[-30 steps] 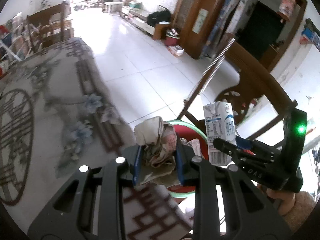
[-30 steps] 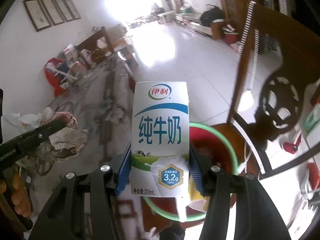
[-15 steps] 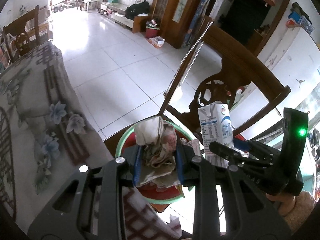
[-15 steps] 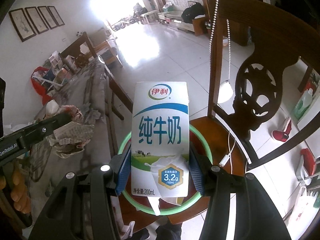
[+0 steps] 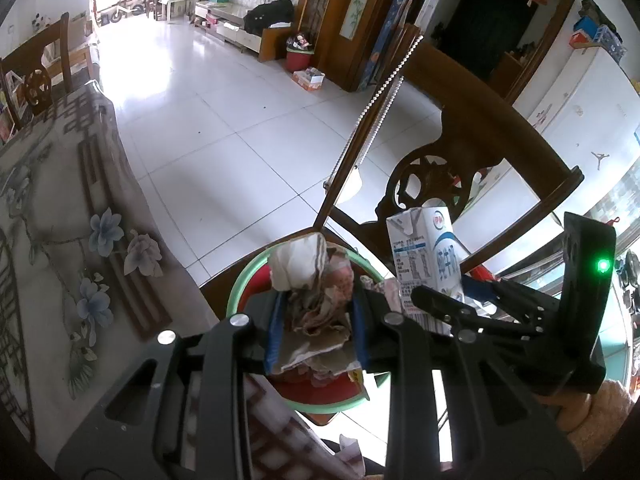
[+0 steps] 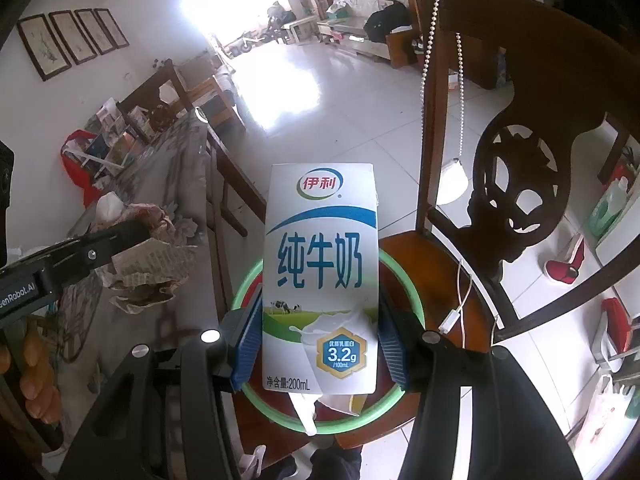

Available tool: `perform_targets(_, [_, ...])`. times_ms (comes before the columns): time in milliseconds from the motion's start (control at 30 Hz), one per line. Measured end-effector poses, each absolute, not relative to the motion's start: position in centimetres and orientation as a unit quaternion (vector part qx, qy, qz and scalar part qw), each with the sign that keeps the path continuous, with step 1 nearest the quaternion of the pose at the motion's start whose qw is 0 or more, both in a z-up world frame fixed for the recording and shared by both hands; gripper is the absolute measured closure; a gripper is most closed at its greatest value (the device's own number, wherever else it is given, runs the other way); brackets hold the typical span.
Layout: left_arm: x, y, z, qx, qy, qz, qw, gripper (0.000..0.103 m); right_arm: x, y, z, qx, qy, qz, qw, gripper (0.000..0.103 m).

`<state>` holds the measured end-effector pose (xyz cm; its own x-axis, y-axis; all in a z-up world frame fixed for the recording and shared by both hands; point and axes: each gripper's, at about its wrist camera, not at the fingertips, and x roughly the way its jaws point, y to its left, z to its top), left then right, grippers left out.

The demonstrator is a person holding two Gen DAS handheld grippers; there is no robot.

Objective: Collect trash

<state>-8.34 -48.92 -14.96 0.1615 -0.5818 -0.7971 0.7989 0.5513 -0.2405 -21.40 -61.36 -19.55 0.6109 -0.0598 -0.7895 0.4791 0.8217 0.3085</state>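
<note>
Over the chair seat (image 6: 432, 264), both grippers hang above a round bin (image 5: 240, 280) with a green plastic rim and red inside. Left gripper (image 5: 316, 330) is clenched on a crumpled paper wad (image 5: 316, 280), its blue ribbed pads pressing both sides. Right gripper (image 6: 320, 350) grasps a milk carton (image 6: 320, 280), upright, pads against its 2 narrow sides.

Left wrist view: the wad sits directly over the bin's near half; the carton's side panel with small print shows at right, above the bin's right rim. It also shows the right gripper's black body, a lit green lamp on it, and a sleeve below. A floral tablecloth (image 5: 60, 240) lies at left.

Right wrist view: the carton's glossy white front, with blue characters and a "3.2g" hexagon, hides much of the bin; scraps show inside beneath it. A white cable (image 6: 460, 300) lies on the polished wooden seat. The wad appears at left as newsprint and tissue, with bare fingers (image 6: 40, 380) gripping below. A bead chain (image 6: 428, 40) drapes over the chair's carved dark back (image 6: 520, 160).
</note>
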Motion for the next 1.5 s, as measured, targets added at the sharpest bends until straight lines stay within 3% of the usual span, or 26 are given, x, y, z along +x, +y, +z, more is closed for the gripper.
perform_targets(600, [-6.7,-50.6,-20.6,0.139,0.504,-0.436,0.733,0.074,-21.0,-61.1,-19.7,0.243,0.420,-0.158,0.860,0.053])
perform_targets(700, [-6.6,-50.9,-21.1,0.140,0.509,-0.435,0.730,0.066,-21.2,-61.1,-19.8,0.243,0.421,-0.160,0.859,0.053])
perform_targets(800, [-6.8,-50.7,-20.9,0.134,0.504,-0.434,0.735,0.049,-21.4,-61.0,-19.8,0.242,0.422,-0.160,0.859,0.053])
perform_targets(1067, [-6.9,-50.0,-19.7,0.128,0.496,-0.433,0.742,0.038,-21.6,-60.8,-20.2,0.243,0.427,-0.158,0.857,0.053])
perform_targets(1500, [-6.4,-46.3,-17.1,0.094,0.475,-0.418,0.769,0.033,-19.4,-58.6,-21.4,0.226,0.452,-0.142,0.851,0.052])
